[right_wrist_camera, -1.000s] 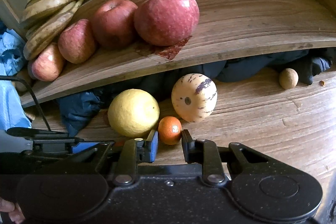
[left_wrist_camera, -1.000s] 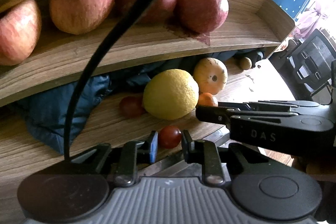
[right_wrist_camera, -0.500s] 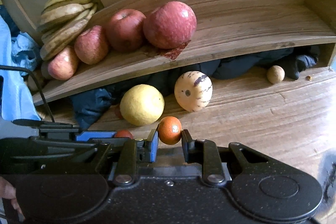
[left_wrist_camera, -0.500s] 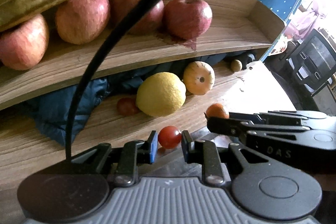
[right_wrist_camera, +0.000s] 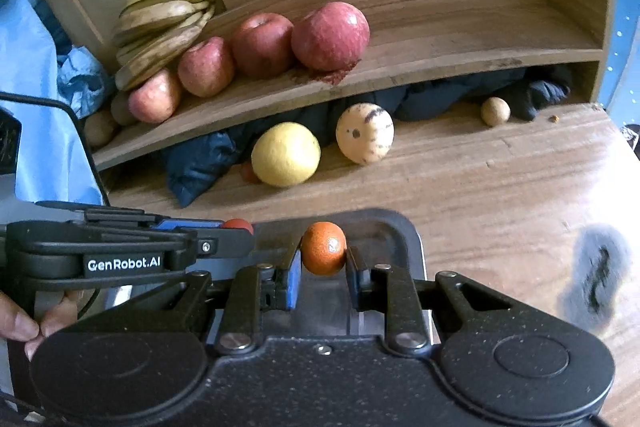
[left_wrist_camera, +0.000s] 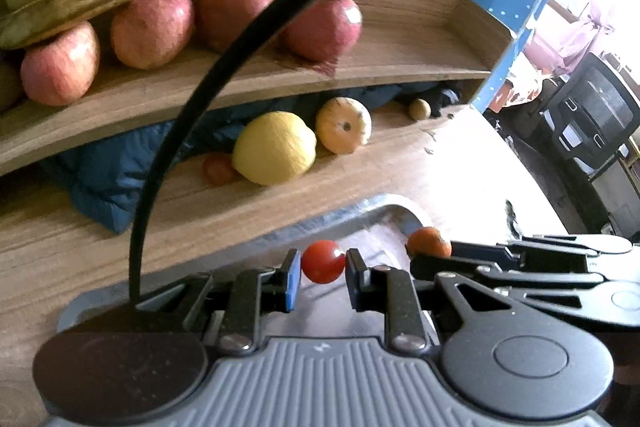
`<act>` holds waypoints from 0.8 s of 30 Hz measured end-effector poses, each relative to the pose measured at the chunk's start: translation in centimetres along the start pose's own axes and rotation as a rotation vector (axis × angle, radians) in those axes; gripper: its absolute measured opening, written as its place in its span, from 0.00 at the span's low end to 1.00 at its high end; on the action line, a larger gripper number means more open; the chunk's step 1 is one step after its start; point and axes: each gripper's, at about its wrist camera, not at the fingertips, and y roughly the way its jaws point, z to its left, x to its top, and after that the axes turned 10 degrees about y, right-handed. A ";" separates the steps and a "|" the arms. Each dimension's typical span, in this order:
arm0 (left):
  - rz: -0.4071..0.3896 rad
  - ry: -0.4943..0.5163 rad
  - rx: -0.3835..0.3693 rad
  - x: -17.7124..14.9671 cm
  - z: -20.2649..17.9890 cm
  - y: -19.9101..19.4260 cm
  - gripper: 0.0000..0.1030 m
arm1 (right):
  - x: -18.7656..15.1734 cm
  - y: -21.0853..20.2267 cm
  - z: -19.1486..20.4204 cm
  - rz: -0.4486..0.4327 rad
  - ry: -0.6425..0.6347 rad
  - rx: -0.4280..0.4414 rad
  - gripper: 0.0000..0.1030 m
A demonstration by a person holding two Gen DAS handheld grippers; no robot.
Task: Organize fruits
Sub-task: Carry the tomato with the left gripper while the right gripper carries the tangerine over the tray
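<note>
Pinching a cherry tomato (left_wrist_camera: 322, 261) in the left gripper (left_wrist_camera: 322, 269), right gripper (right_wrist_camera: 323, 261) clamping a small orange (right_wrist_camera: 323, 247)

Four red apples (right_wrist_camera: 330, 35) and one bunch of bananas (right_wrist_camera: 164, 15) sit on the shelf (right_wrist_camera: 460, 39). Below lie one yellow citrus (right_wrist_camera: 286, 154), one striped melon (right_wrist_camera: 365, 133), and one small brown fruit (right_wrist_camera: 495, 111). Two grippers hold one tomato (left_wrist_camera: 323, 261) and one tangerine (right_wrist_camera: 323, 253).

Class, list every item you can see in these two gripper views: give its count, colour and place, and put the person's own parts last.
bananas: one bunch, yellow-brown, upper shelf, left end
apples: four, red, upper shelf
lemon: one, yellow, lower board
striped melon: one, cream, right of the lemon
small brown fruit: one, far right under the shelf
cloth: dark blue, under the shelf
tray: one, grey, nearest
tomato: one, red, in left gripper
orange: one, in right gripper
hand: one, lower left
</note>
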 end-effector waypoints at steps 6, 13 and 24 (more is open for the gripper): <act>0.012 0.024 -0.028 -0.6 -1.8 0.1 0.26 | -2.3 -1.6 -0.8 0.014 0.018 -0.014 0.24; 0.033 0.062 -0.062 -1.3 -3.9 0.5 0.26 | -3.8 -3.1 -2.0 0.018 0.045 -0.045 0.24; 0.087 0.101 -0.085 -2.4 -6.2 1.1 0.25 | -5.9 -4.0 -2.9 0.052 0.050 -0.062 0.24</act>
